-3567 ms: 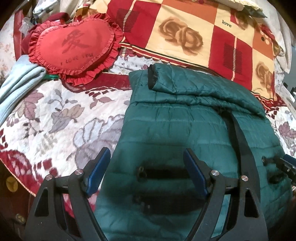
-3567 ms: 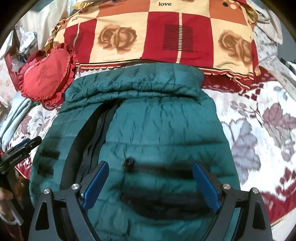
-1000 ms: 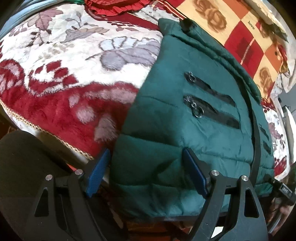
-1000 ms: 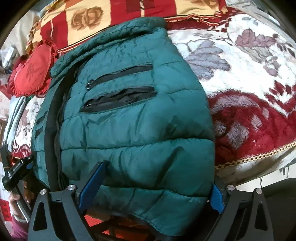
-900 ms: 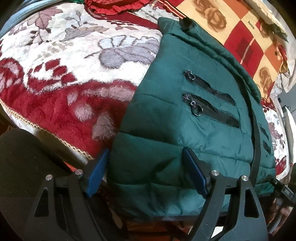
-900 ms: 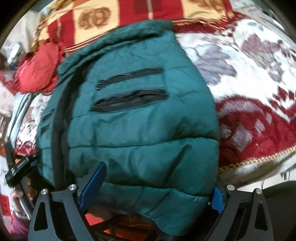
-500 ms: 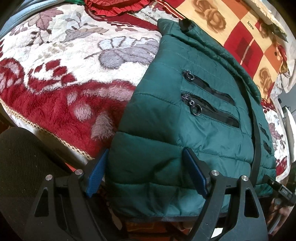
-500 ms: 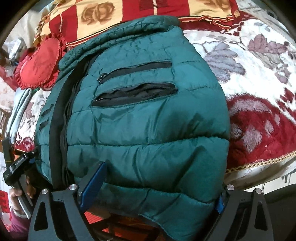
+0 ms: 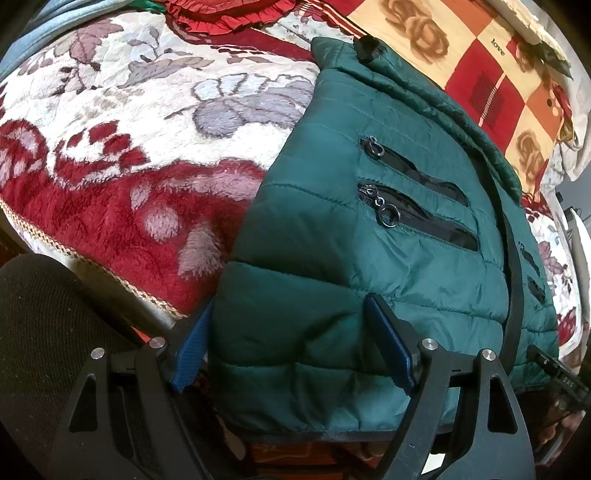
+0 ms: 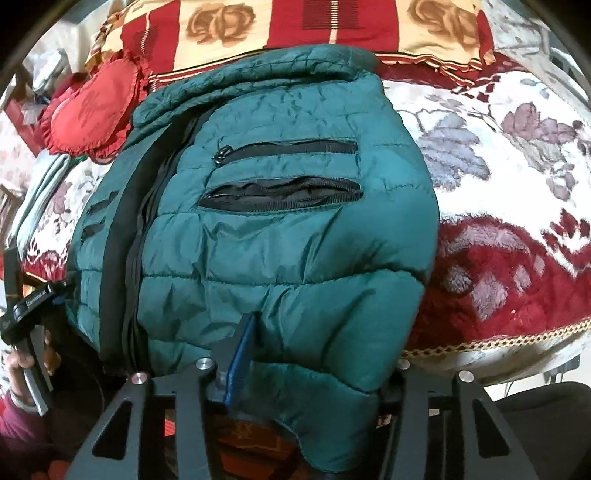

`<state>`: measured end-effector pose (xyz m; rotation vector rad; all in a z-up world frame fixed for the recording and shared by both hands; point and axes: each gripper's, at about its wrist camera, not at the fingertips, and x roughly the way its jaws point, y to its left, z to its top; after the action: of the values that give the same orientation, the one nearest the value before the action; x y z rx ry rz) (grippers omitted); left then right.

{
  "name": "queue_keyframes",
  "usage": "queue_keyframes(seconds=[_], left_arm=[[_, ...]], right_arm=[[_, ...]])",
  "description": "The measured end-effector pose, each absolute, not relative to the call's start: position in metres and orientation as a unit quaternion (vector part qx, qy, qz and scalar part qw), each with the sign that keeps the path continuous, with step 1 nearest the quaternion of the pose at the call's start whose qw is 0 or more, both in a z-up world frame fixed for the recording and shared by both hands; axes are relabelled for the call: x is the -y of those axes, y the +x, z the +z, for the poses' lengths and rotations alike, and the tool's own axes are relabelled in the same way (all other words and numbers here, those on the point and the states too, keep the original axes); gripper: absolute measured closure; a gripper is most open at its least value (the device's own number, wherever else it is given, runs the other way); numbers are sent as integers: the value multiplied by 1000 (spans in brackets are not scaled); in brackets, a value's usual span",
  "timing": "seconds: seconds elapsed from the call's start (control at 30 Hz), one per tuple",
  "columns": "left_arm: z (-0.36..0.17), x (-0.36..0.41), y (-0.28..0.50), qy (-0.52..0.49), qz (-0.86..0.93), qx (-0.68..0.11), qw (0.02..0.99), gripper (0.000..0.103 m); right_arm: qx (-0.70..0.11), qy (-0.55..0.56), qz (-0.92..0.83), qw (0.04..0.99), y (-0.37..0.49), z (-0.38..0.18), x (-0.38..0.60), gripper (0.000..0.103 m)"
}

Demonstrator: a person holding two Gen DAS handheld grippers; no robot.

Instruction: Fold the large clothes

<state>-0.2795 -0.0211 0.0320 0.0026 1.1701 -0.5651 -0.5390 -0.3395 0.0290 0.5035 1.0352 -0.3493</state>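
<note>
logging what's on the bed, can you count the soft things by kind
jacket: 1
blanket: 1
heart cushion: 1
rose quilt: 1
folded pale blue cloth: 1
total: 5
</note>
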Motion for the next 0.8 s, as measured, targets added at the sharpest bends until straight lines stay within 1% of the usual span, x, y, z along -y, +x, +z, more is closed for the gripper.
queue_keyframes(seconds=[0.13, 0.17, 0.2, 0.23, 0.27, 0.3, 0.33, 0.37, 0.47, 0.53, 0.8], left_arm=[[33, 24, -282, 16, -271, -542, 795, 22], [34, 25, -283, 26, -275, -540, 795, 26], [35, 26, -284, 31, -279, -536, 796, 33], [38, 26, -286, 34, -285, -530, 798, 49], [41, 25, -288, 37, -284, -523, 803, 60], [43, 25, -289, 39, -284, -519, 805, 64], [46, 24, -290, 39, -286, -516, 806, 72], [48, 21, -288, 33, -288, -517, 805, 78], [56, 13, -280, -6, -301, -532, 791, 87], [67, 12, -276, -12, -310, -529, 790, 88], [128, 21, -274, -10, -345, -470, 812, 90]], right_arm=[[-492, 237, -168, 820, -535, 24, 339, 51], [-495, 227, -167, 822, -534, 25, 337, 52], [-497, 219, -166, 823, -534, 26, 335, 56], [-496, 208, -165, 826, -534, 29, 333, 63], [-491, 205, -169, 829, -536, 34, 333, 75], [-484, 209, -171, 832, -537, 38, 334, 84], [-476, 218, -167, 836, -540, 43, 337, 84], [-469, 227, -162, 838, -542, 47, 339, 86], [-441, 255, -142, 849, -548, 63, 345, 87], [-426, 266, -130, 855, -548, 72, 347, 87], [-357, 305, -91, 878, -535, 114, 369, 88]])
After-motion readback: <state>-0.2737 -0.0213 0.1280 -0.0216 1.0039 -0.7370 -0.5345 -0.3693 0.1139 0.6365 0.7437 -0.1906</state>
